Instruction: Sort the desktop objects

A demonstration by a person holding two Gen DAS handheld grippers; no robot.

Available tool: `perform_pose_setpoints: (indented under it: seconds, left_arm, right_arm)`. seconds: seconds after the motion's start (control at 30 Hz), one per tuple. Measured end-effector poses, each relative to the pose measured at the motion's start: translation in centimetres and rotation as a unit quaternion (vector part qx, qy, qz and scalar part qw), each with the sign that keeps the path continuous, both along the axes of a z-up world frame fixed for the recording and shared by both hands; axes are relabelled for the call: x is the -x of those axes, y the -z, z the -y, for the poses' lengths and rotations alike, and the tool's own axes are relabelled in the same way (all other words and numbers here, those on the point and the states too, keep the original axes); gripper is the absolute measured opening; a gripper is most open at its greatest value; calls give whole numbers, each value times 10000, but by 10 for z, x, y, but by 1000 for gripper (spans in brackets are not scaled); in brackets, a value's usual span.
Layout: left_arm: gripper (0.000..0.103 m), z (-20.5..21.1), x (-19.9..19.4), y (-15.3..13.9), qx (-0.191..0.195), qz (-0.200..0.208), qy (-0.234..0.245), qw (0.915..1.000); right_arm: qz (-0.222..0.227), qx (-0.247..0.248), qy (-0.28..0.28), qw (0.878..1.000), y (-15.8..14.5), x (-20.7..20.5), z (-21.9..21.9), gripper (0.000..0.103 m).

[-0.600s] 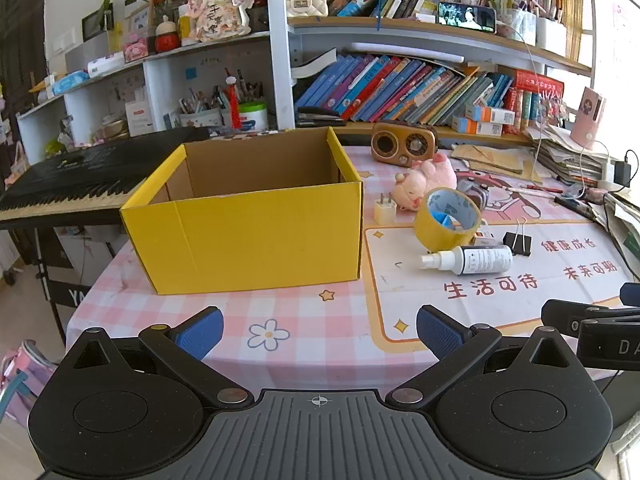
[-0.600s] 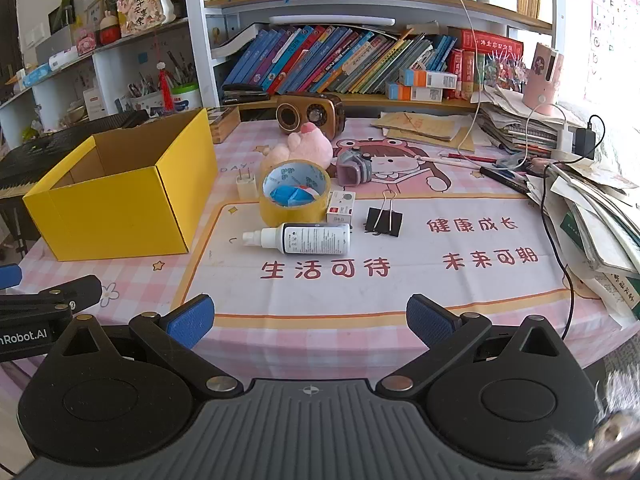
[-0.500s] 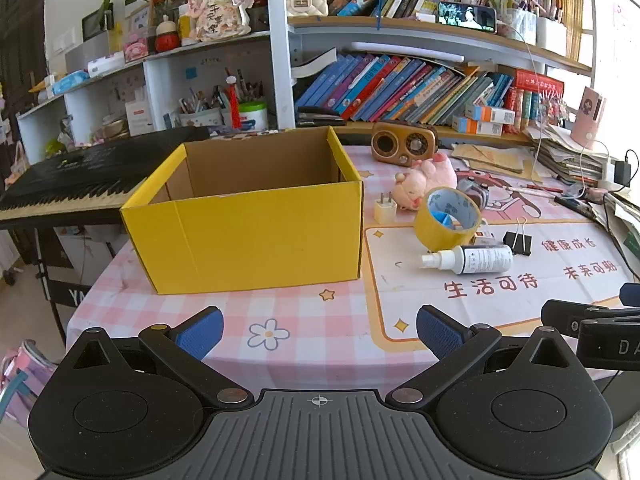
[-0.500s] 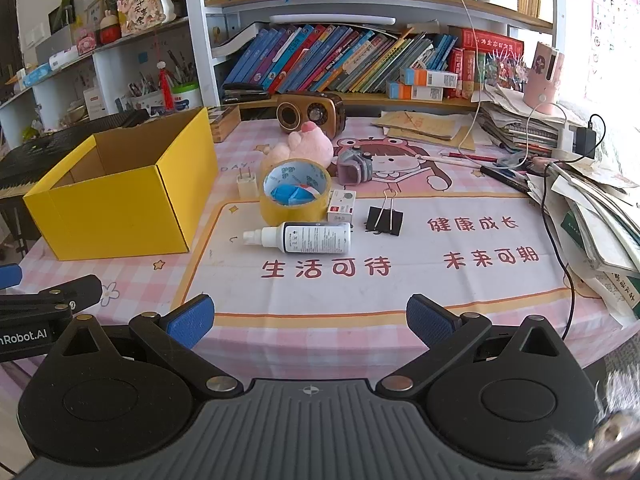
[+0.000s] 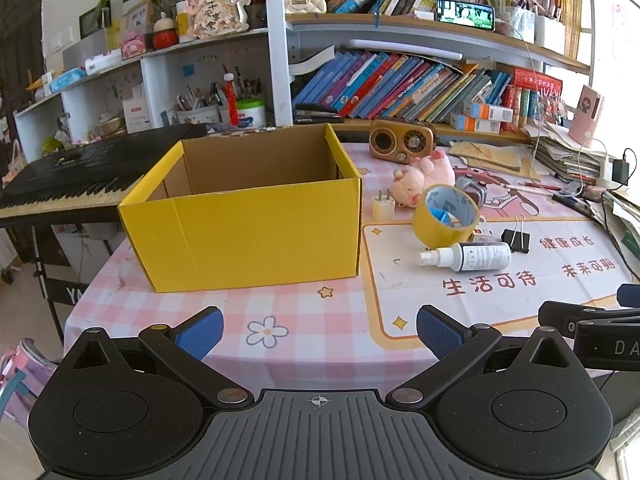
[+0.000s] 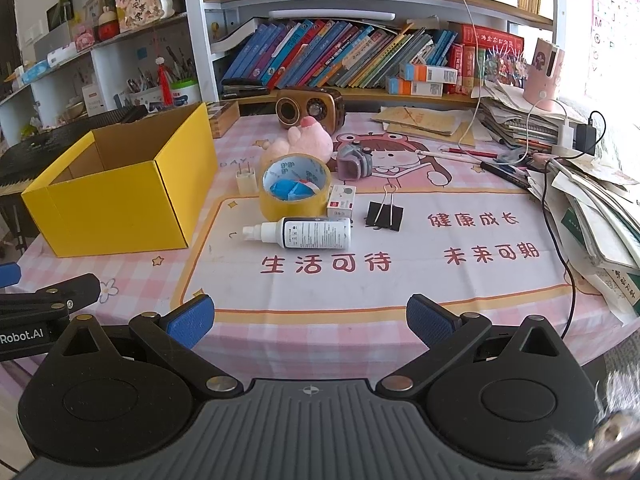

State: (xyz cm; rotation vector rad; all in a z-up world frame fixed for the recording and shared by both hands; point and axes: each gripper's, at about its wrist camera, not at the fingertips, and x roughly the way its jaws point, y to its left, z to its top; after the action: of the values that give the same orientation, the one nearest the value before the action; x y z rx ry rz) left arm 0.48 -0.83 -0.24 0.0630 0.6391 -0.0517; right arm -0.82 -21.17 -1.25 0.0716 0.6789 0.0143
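Note:
An open, empty yellow cardboard box (image 5: 248,224) (image 6: 120,200) stands on the left of the table. To its right lie a yellow tape roll (image 5: 446,216) (image 6: 295,186), a white spray bottle (image 5: 468,257) (image 6: 304,233), a black binder clip (image 5: 516,238) (image 6: 384,214), a white plug (image 5: 383,207) (image 6: 245,180), a small white box (image 6: 341,201), a pink plush pig (image 5: 422,176) (image 6: 308,140) and a grey toy camera (image 6: 354,162). My left gripper (image 5: 319,330) is open and empty at the table's near edge, before the box. My right gripper (image 6: 310,318) is open and empty, short of the bottle.
A brown retro speaker (image 6: 310,106) stands at the back before the bookshelf (image 6: 360,60). Piled papers and cables (image 6: 592,200) crowd the right edge. A black keyboard (image 5: 72,176) sits left of the table. The pink checked tablecloth (image 5: 280,312) carries a printed mat.

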Motion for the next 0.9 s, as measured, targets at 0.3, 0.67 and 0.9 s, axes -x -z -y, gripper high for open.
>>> perform_pose_setpoints:
  seconds: [0.3, 0.67, 0.9]
  left_arm:
    - [103, 1, 0, 0, -3, -11, 13, 10000]
    - [103, 3, 0, 0, -15, -22, 38, 10000]
    - [103, 5, 0, 0, -22, -44, 88, 9999]
  right_arm:
    - [-6, -1, -3, 10000, 0, 0, 0, 103]
    - [-30, -24, 12, 10000, 0, 1, 2, 103]
    - [-44, -30, 34, 10000, 2, 2, 4, 103]
